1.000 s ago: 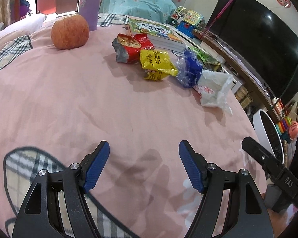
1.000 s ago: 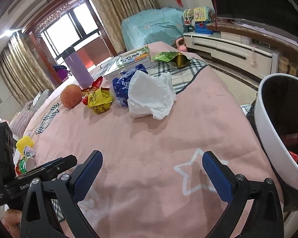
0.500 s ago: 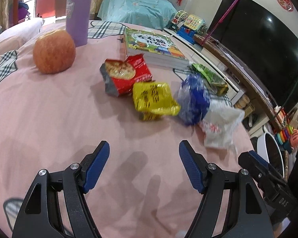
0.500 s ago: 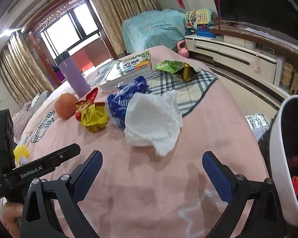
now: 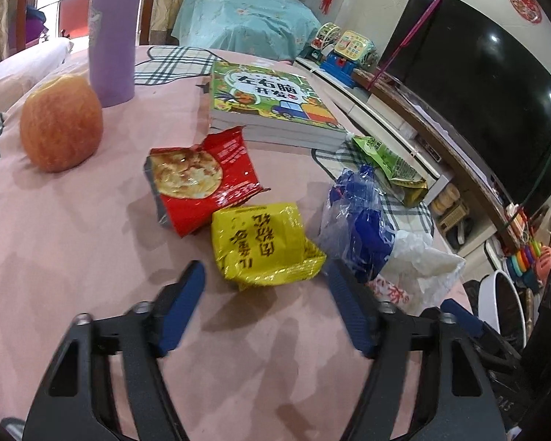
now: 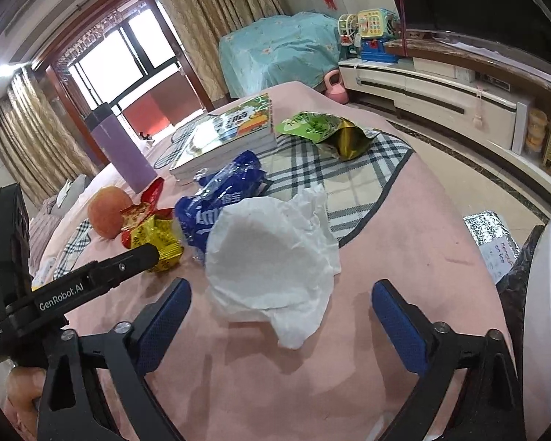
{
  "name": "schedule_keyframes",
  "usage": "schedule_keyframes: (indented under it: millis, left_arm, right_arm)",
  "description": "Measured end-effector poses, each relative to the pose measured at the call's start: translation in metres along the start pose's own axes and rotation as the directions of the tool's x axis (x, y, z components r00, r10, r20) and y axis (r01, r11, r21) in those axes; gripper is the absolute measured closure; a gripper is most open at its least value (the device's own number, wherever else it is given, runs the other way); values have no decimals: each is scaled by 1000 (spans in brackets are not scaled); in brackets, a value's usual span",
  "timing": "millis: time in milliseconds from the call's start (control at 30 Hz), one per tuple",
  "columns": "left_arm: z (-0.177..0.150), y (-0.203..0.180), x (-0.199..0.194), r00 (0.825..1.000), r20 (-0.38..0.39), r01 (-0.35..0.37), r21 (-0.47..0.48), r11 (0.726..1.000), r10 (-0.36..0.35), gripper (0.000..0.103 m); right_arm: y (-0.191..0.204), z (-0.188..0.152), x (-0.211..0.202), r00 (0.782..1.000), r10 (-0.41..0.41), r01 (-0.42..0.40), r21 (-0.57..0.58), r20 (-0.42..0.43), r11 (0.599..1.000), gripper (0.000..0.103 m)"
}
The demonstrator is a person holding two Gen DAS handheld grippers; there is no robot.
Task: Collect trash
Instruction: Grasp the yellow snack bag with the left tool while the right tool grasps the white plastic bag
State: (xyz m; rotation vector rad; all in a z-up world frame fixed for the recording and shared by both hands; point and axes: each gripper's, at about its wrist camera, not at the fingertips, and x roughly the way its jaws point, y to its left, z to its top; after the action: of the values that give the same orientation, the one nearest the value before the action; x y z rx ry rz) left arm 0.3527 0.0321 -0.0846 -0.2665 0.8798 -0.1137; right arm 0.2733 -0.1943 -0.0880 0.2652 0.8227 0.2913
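Five pieces of trash lie on the pink bedspread (image 5: 73, 257), none yet picked up: a red wrapper (image 5: 202, 180), a yellow wrapper (image 5: 264, 244) just in front of it, a blue wrapper (image 5: 360, 224) beside that, a white crumpled bag (image 6: 272, 257) nearest the bed's edge, and a green packet (image 6: 323, 132) farther back on the plaid patch beside the book (image 5: 272, 103). An apple (image 5: 60, 123) and a purple bottle (image 5: 112, 33) stand apart at the far side and do not look like trash. The left gripper (image 5: 266, 294) hangs just short of the yellow wrapper, its jaws at a middling width and closing, with only the wrapper's near corner reaching between the tips and no pad touching it. The right gripper (image 6: 281, 316) is wide, narrowing slightly, with the lower part of the white bag between its jaws and clear space on both sides. A white bin (image 6: 543, 294) stands off the bed's edge at the right; something red shows low inside it, though I cannot tell what. Judging by this, collection is barely begun on the bed: both first grasps are being lined up, and all five pieces remain to be carried to the bin.
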Motion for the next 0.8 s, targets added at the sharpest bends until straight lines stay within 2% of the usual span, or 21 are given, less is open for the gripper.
schedule_keyframes:
  millis: [67, 100, 167, 200, 267, 300, 333, 533, 800]
  left_arm:
    - [0, -2, 7, 1000, -22, 8, 12, 1000, -8, 68]
    - [-1, -3, 8, 999, -29, 15, 16, 1000, -14, 72]
    - [-3, -4, 9, 999, -35, 17, 31, 999, -16, 91]
    - [-5, -4, 7, 999, -35, 16, 39, 999, -15, 91]
    - [-9, -5, 2, 1000, -26, 11, 52, 999, -10, 93]
    - [-11, -5, -2, 1000, -22, 14, 58, 998, -13, 94]
    - [-13, -5, -4, 1000, -21, 16, 61, 998, -15, 97]
    - [-30, -2, -26, 999, -15, 32, 55, 998, -31, 98]
    - [-58, -11, -56, 996, -22, 82, 37, 996, -81, 98]
  right_arm:
    - [-2, 1, 3, 1000, -5, 5, 2, -8, 1000, 22]
    - [-2, 2, 4, 1000, -4, 4, 3, -11, 1000, 26]
    - [-3, 2, 5, 1000, -16, 16, 1, -14, 1000, 43]
    - [-3, 2, 4, 1000, -18, 18, 0, -14, 1000, 43]
    - [-2, 1, 2, 1000, -14, 14, -9, -2, 1000, 52]
    - [-1, 0, 1, 1000, -13, 13, -12, 4, 1000, 57]
    - [-1, -1, -1, 1000, -11, 11, -16, 8, 1000, 69]
    - [-1, -6, -12, 1000, -2, 2, -19, 17, 1000, 78]
    - [0, -18, -36, 1000, 10, -9, -26, 29, 1000, 81]
